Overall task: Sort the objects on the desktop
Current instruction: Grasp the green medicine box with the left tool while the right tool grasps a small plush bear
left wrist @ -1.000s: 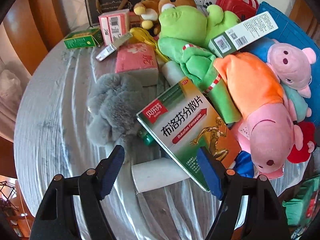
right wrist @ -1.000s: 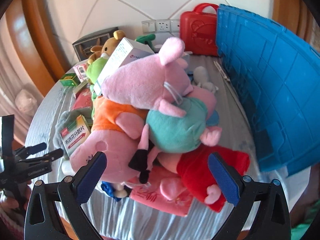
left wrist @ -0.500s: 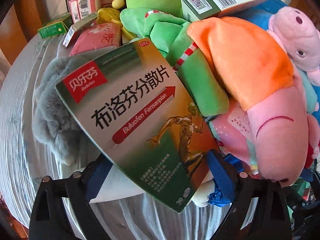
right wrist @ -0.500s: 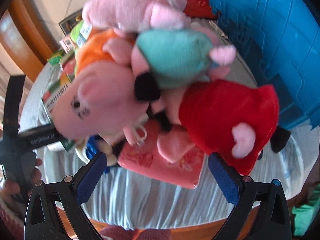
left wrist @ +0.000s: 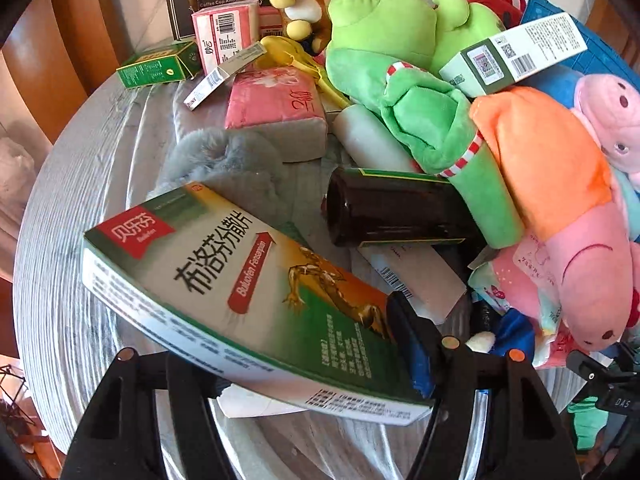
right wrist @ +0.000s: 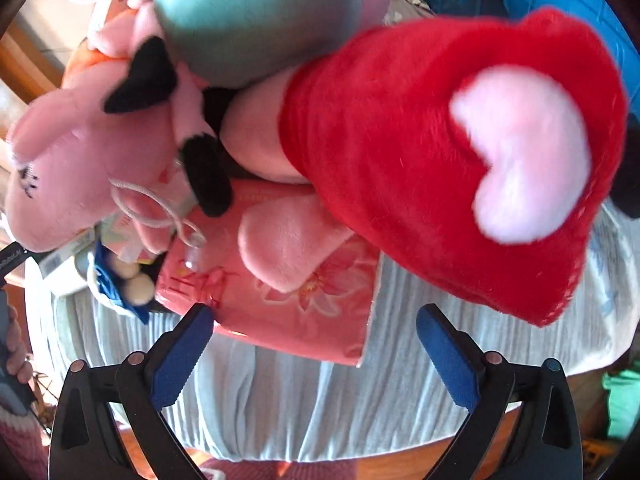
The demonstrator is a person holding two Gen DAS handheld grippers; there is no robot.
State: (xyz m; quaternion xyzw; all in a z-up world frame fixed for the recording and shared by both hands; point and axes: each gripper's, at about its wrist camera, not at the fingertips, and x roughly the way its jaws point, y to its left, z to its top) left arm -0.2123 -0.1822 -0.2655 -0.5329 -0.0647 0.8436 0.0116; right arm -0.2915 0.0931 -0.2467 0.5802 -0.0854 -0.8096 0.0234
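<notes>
Two grippers are working the cluttered counter (left wrist: 80, 184): our left gripper (left wrist: 304, 360) is closing its fingers on the ibuprofen box (left wrist: 240, 292), while our right gripper (right wrist: 312, 356), fingers spread, is nearing the pink tissue pack (right wrist: 288, 312); lifting comes next.

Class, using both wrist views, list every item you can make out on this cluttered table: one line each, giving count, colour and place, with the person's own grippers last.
Medicine box: one, green and orange, between the left gripper's jaws.
Dark bottle: one, brown, lying behind that box.
Grey plush: one, left of the bottle.
Tissue pack: one, pink, behind the grey plush.
Frog plush: one, green, at the back.
White box: one, resting on the frog.
Small green box: one, far left.
Red-dressed pig plush: one, right of the pile.
Pink packet: one, under the pigs.
Table: one, grey cloth.
Left gripper: closing around the medicine box.
Right gripper: open, near the pink packet.
</notes>
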